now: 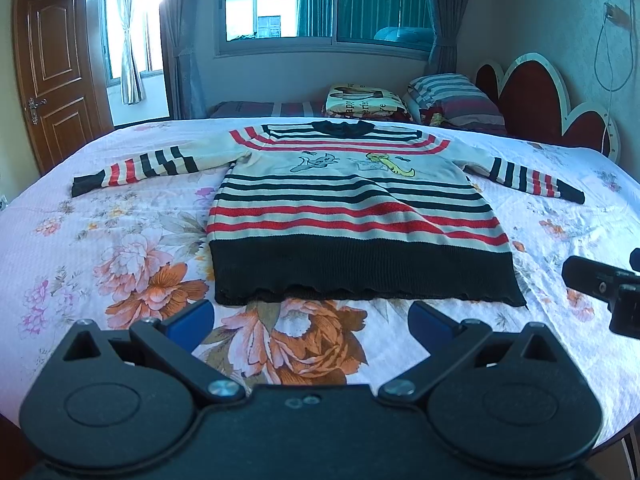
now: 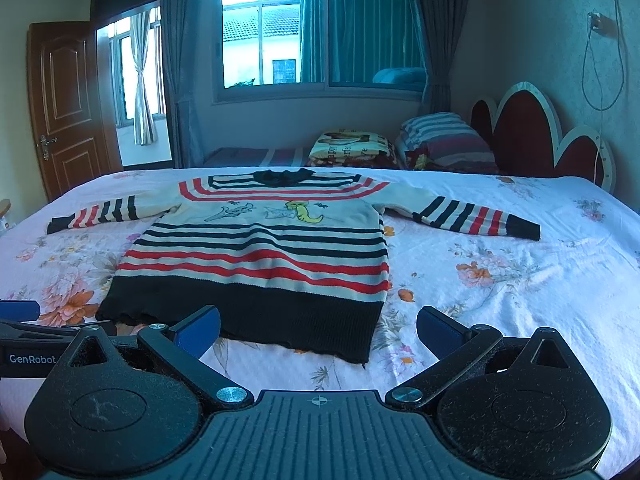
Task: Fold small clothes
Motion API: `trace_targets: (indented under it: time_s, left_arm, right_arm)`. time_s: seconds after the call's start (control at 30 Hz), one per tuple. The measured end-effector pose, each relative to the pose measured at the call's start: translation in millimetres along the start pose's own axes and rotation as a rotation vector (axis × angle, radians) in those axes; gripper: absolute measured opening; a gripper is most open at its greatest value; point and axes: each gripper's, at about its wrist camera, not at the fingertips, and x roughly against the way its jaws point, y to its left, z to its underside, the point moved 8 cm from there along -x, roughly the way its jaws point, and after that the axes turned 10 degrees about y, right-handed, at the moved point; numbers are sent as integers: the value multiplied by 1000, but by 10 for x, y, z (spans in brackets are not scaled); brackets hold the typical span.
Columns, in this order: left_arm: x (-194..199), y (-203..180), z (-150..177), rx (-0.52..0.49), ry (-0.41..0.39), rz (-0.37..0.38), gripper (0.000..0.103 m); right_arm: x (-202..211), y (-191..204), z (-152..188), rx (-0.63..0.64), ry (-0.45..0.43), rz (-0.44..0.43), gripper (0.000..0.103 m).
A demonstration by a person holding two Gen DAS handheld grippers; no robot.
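Sweater [image 1: 356, 216] is spread flat on the bed [image 1: 100, 240], hem just ahead of both released grippers [image 1: 312, 320] [image 2: 318, 328]. A sleeve should be pinched at the cuff and carried inward flat.

sweater [image 1: 352, 208]: cream, red/black stripes, black hem | bedsheet [image 1: 100, 248]: pink floral

Left gripper [image 1: 310, 322]: fingers spread wide, blue pads [image 1: 192, 322] facing inward, nothing between them. Held low, pointing forward.

Right gripper [image 2: 318, 330]: fingers likewise spread wide, blue pads [image 2: 200, 328] bare, nothing held. Held low, pointing forward.

The two grippers sit side by side, apart: the right one shows at the right edge of the left wrist view, the left one at the left edge of the right wrist view.
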Motion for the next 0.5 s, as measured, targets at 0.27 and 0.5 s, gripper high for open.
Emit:
trace_targets:
  time_s: [0.27, 0.5]
  left_arm:
    - [-11, -1, 3, -3, 0, 0, 102]
    - [-22, 5, 8, -3, 3, 0, 102]
  right_arm:
    - [-17, 5, -2, -3, 1, 0, 103]
    - [-19, 7, 0, -1, 2, 0, 103]
